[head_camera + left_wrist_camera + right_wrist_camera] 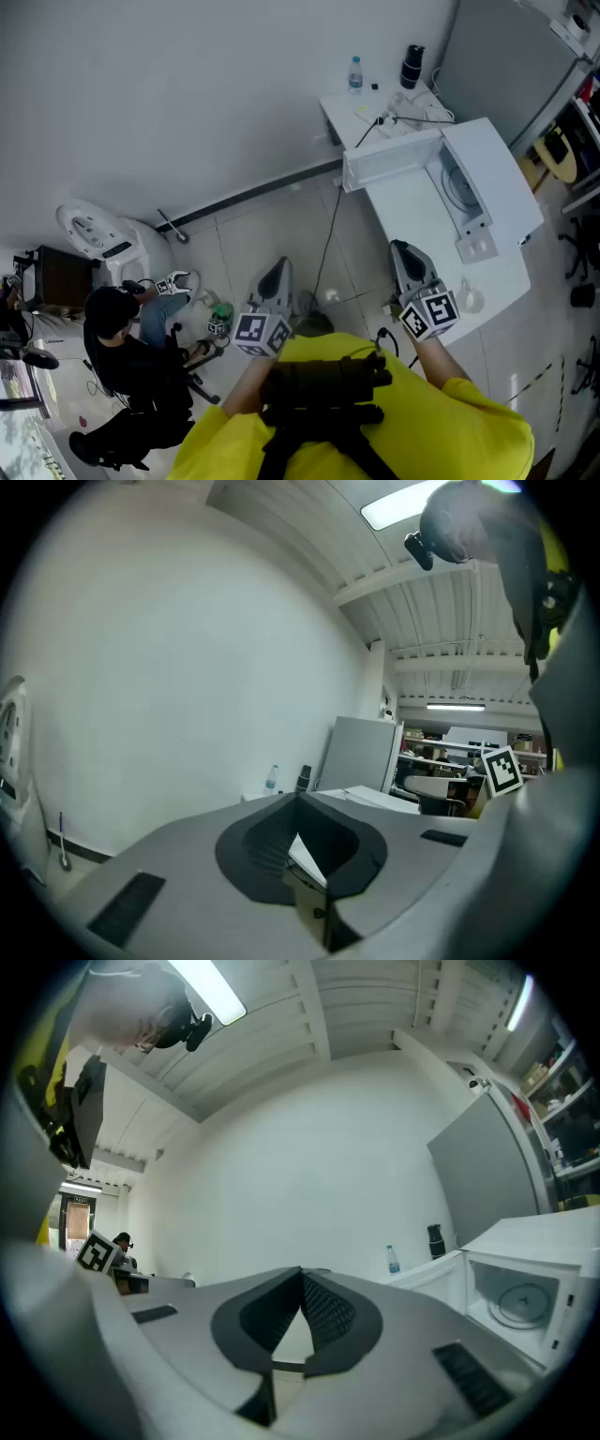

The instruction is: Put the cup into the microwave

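The white microwave stands on a white table with its door swung open to the left. In the right gripper view its open cavity shows the glass turntable. A small pale cup sits on the table near the front edge, just right of my right gripper. That gripper is shut and holds nothing, its tips meeting. My left gripper hangs over the floor left of the table, also shut and bare. Neither gripper touches the cup.
A water bottle and a dark flask stand on the far table with cables. A grey partition rises behind the microwave. A person in black sits on the floor at left beside a white machine.
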`<act>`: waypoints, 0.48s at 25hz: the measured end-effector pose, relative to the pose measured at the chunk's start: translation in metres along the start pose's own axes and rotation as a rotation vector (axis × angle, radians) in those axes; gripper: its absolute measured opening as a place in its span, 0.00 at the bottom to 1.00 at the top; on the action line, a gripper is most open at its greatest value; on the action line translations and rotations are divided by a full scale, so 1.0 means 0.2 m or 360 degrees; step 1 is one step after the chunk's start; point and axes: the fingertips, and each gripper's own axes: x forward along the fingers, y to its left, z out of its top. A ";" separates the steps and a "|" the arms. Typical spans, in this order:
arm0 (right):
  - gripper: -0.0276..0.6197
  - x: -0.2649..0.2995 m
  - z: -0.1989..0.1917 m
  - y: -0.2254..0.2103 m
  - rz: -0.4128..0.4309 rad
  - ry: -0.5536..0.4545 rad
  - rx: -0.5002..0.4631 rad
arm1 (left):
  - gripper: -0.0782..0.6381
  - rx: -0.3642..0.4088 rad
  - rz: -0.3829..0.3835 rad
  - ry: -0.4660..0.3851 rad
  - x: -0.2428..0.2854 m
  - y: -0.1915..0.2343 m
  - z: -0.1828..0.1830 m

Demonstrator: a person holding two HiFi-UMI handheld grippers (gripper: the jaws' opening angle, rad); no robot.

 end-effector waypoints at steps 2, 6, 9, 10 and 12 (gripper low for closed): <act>0.05 0.16 0.00 0.04 -0.0009 0.0012 0.0000 | 0.10 -0.0009 -0.0036 0.0002 0.06 0.12 0.07; 0.05 0.45 0.00 0.10 -0.0058 0.0014 0.0007 | 0.10 0.0012 -0.0129 0.0045 0.22 0.31 0.19; 0.05 0.58 0.02 0.10 -0.0129 -0.0006 0.0022 | 0.10 0.0047 -0.0245 0.0129 0.38 0.40 0.20; 0.05 0.60 0.02 0.08 -0.0154 -0.0004 0.0031 | 0.10 0.0053 -0.0281 0.0158 0.44 0.42 0.20; 0.05 0.62 0.01 0.03 -0.0199 0.0018 0.0040 | 0.10 0.0054 -0.0344 0.0204 0.56 0.42 0.18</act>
